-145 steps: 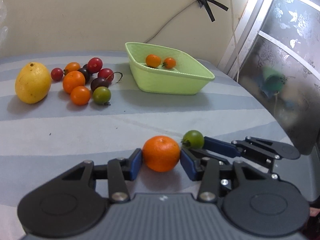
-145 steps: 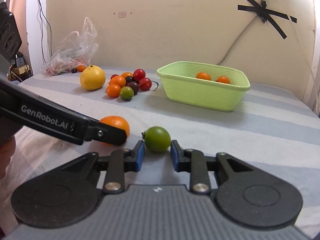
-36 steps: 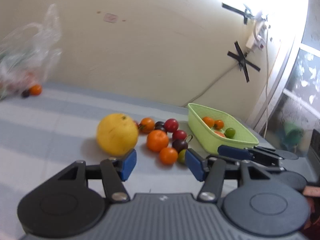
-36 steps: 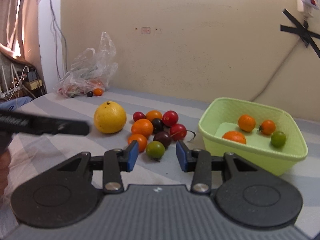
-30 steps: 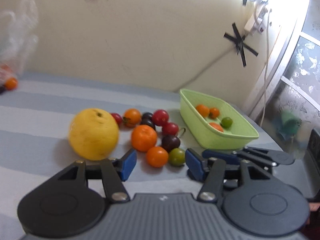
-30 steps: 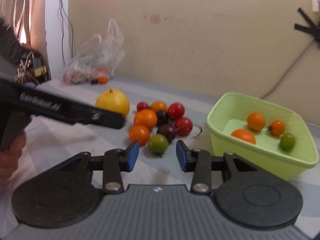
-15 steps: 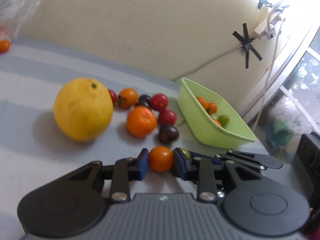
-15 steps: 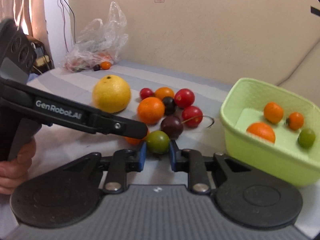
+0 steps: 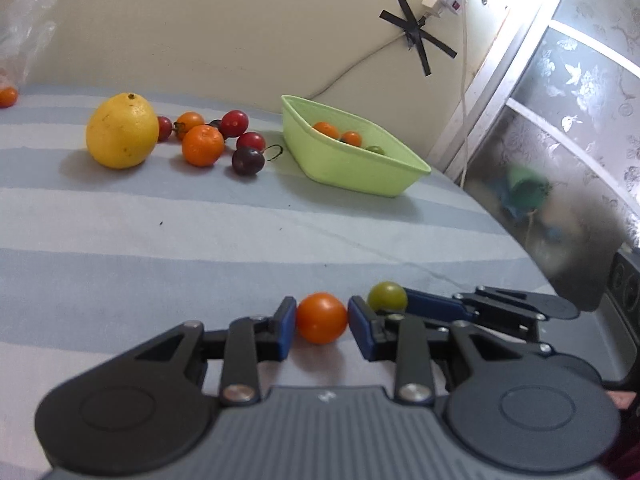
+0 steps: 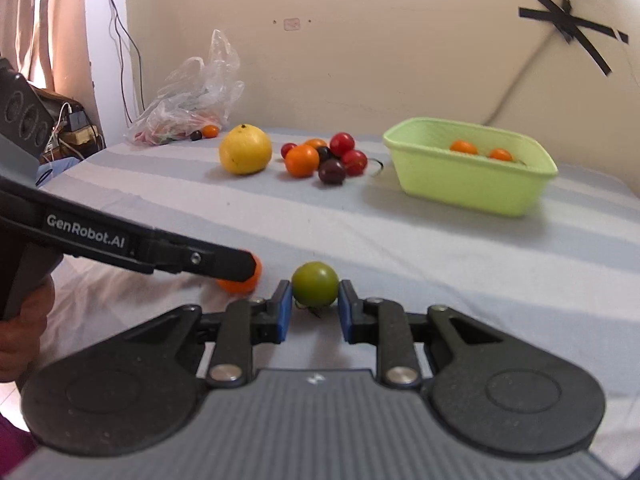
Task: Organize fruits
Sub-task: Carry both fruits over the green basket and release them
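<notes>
My left gripper (image 9: pixel 322 318) is shut on a small orange tomato (image 9: pixel 321 317), held over the striped cloth near its front. Right beside it, my right gripper (image 10: pixel 312 304) is shut on a green tomato (image 10: pixel 315 283), which also shows in the left wrist view (image 9: pixel 387 297). From the right wrist view the left gripper's finger hides most of the orange tomato (image 10: pixel 240 285). Far back stands the light green basket (image 9: pixel 384 176) with a few small fruits inside. Left of it lie a yellow grapefruit (image 9: pixel 122 136), a mandarin (image 9: pixel 203 145) and several red and dark cherry tomatoes (image 9: pixel 248 160).
A clear plastic bag (image 10: pixel 196 92) with more fruit lies at the back left against the wall. A person's hand (image 10: pixel 24 328) grips the left tool. A window frame and taped cable (image 9: pixel 464 80) border the right side. Striped cloth (image 9: pixel 200 232) spans between grippers and fruit pile.
Both grippers closed on their tomatoes at the pile, then pulled back toward the near side of the cloth, carrying the orange and green tomato away from the other fruit.
</notes>
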Tool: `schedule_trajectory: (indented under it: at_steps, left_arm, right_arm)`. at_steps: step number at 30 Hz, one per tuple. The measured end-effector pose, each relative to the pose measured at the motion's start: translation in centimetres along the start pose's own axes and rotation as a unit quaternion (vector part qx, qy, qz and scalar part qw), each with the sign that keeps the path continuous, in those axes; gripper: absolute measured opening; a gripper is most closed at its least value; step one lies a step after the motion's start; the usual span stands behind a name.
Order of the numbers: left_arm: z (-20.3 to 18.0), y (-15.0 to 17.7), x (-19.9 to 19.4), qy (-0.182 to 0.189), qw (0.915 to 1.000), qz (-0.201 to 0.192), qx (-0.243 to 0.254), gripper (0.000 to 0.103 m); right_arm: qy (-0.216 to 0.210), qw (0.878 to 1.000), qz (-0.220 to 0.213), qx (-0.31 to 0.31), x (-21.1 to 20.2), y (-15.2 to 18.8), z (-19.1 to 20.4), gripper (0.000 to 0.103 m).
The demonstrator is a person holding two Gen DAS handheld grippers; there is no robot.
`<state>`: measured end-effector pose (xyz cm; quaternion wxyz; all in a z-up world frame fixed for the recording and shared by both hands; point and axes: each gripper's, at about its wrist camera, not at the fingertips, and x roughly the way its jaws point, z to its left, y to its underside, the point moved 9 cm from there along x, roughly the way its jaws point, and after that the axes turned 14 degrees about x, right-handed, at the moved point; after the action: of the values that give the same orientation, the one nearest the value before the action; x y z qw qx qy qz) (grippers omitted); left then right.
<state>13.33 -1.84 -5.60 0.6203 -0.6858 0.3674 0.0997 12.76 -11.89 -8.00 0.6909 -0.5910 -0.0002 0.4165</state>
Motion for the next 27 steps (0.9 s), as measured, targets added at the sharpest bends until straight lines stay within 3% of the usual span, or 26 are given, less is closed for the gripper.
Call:
schedule_trajectory:
  at_steps: [8,11,17,21,27]
  left_arm:
    - [-1.3,-0.2,-0.7,-0.060,0.9977,0.015,0.027,0.032]
    - [-1.6,-0.5,-0.7,-0.069,0.9969,0.018,0.035,0.038]
    - [-2.0,-0.1,-0.1,-0.073,0.9958,0.029,0.048,0.041]
    - [-1.5,0.2,0.0,-0.076,0.9960,0.031,0.034,0.032]
    - [-1.7,-2.1,0.9,-0.051,0.9979,0.032,0.025,0.031]
  right_arm:
    - [0.007,1.000,-0.016,0.002,-0.5,0.3,-0.1,0.033]
    - [0.007,1.000,-0.019,0.005,-0.7,0.4,-0.1,0.033]
    - [0.008,1.000,-0.014,0.000,-0.4,0.5,0.1,0.033]
    - [0.004,1.000,-0.009,0.001,-0.1,0.5,0.1,0.033]
    - [-0.004,0.999,-0.035,0.019,-0.7,-0.9,-0.7,0.028]
